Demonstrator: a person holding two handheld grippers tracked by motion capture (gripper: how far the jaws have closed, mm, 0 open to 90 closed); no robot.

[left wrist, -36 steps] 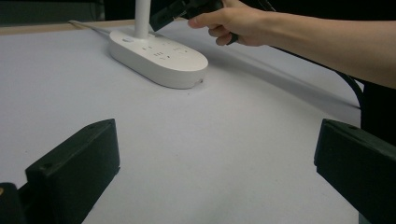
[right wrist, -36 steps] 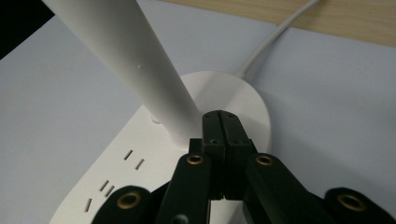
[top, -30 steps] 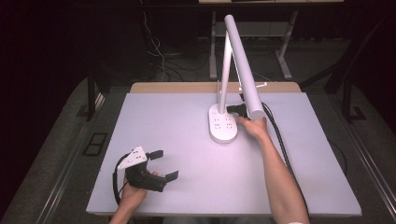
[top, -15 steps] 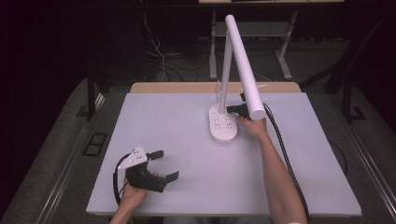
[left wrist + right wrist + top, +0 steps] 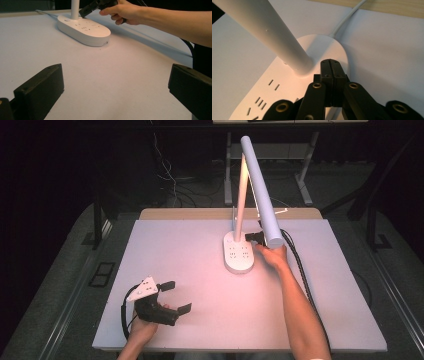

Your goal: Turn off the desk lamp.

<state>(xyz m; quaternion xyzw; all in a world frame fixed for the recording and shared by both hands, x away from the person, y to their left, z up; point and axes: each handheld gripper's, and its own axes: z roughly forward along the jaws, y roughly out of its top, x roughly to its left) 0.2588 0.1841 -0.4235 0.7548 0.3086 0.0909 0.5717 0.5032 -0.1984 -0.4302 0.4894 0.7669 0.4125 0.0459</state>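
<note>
A white desk lamp stands at the back middle of the table, with an oval base (image 5: pixel 239 254) that has socket slots and a long tube head (image 5: pixel 260 190). My right gripper (image 5: pixel 330 63) is shut with nothing between its jaws; its tips rest on the round end of the base (image 5: pixel 327 46), right beside the upright post (image 5: pixel 269 32). In the high view the right gripper (image 5: pixel 251 238) sits under the lamp head. My left gripper (image 5: pixel 172 296) lies low over the table's front left, jaws wide apart and empty, and faces the base (image 5: pixel 85 30).
The lamp's white cable (image 5: pixel 348 16) runs off the back of the white table (image 5: pixel 180 245). A black cable (image 5: pixel 300 265) trails along the right forearm. Table legs and loose wires stand on the dark floor behind.
</note>
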